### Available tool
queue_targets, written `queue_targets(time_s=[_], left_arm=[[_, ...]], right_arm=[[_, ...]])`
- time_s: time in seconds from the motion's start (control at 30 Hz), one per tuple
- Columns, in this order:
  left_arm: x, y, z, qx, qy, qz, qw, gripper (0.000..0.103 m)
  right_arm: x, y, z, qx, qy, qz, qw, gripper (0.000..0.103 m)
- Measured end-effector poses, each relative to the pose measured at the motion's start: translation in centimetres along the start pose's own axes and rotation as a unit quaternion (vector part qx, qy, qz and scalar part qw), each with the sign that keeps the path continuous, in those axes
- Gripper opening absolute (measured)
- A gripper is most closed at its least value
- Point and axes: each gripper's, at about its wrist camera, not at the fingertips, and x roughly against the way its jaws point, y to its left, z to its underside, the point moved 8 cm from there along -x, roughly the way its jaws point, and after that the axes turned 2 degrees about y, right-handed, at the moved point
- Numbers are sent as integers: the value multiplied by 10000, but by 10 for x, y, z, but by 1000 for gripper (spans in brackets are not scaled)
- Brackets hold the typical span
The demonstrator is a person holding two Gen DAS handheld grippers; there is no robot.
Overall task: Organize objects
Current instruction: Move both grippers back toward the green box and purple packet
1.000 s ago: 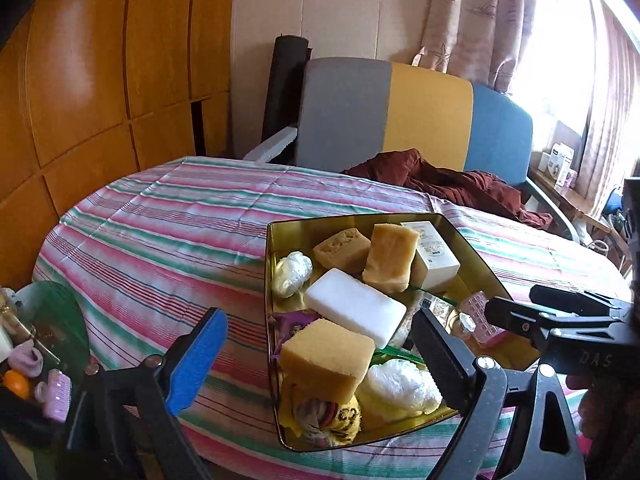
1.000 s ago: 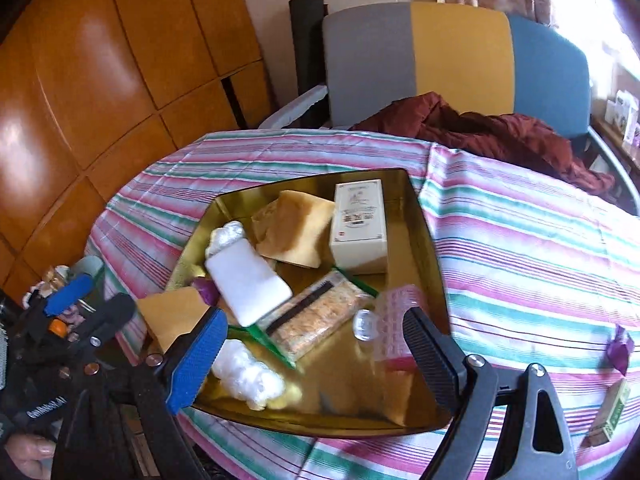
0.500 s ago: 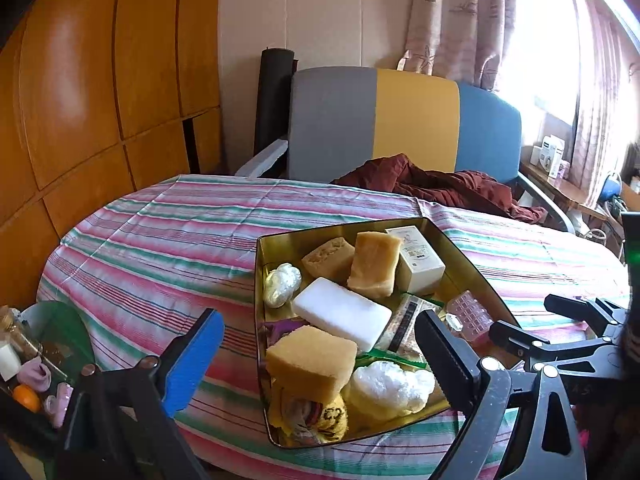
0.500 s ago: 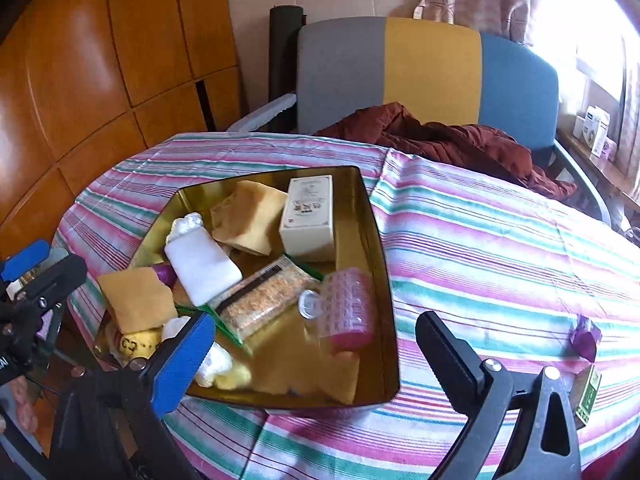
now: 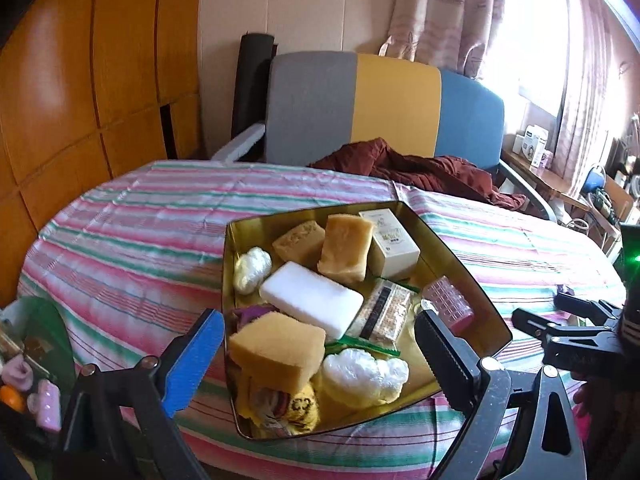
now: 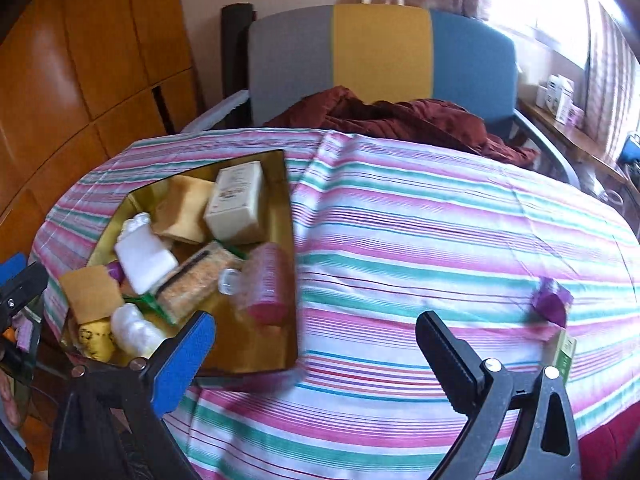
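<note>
A gold tin tray (image 5: 456, 256) (image 6: 289, 216) sits on the striped tablecloth, holding soaps, sponges, a white box (image 5: 394, 242), a snack pack (image 5: 384, 314) and a pink bottle (image 6: 266, 284). My left gripper (image 5: 320, 350) is open and empty, just in front of the tray's near side. My right gripper (image 6: 316, 354) is open and empty over bare cloth, right of the tray. It also shows in the left wrist view (image 5: 560, 320). A purple packet (image 6: 552, 300) and a small green box (image 6: 564, 354) lie on the cloth at the right.
A grey, yellow and blue chair (image 5: 384, 108) with a dark red cloth (image 5: 416, 170) stands behind the table. A green basket (image 5: 36, 344) of small items is at the lower left. Wooden panels line the left wall.
My right gripper has swung right, away from the tray and towards the purple packet and green box. My left gripper has drawn back a little; the tray looks farther off.
</note>
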Motion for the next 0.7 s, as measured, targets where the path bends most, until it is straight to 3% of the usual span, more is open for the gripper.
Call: queue_targets(time_s=[0.17,0.33,0.53,0.7], left_arm=[[3,-10,-5,-146,-96,140,9997,97],[5,-37,-17,-421,-166,442,9980,97],[0,-85,-27,-721,-53,926,9931,96],[-8,-150,-22,-1469,123,1447,9784,96]], right_arm=[[11,-48,0,-293,-51,365,9989,102],[34,-125,-5,-931,-154,853,9919,102],[66,-230,-2,-2193,-394,1358,9653,102],[69,-281,16,-2939,-384,1438,9442,102]])
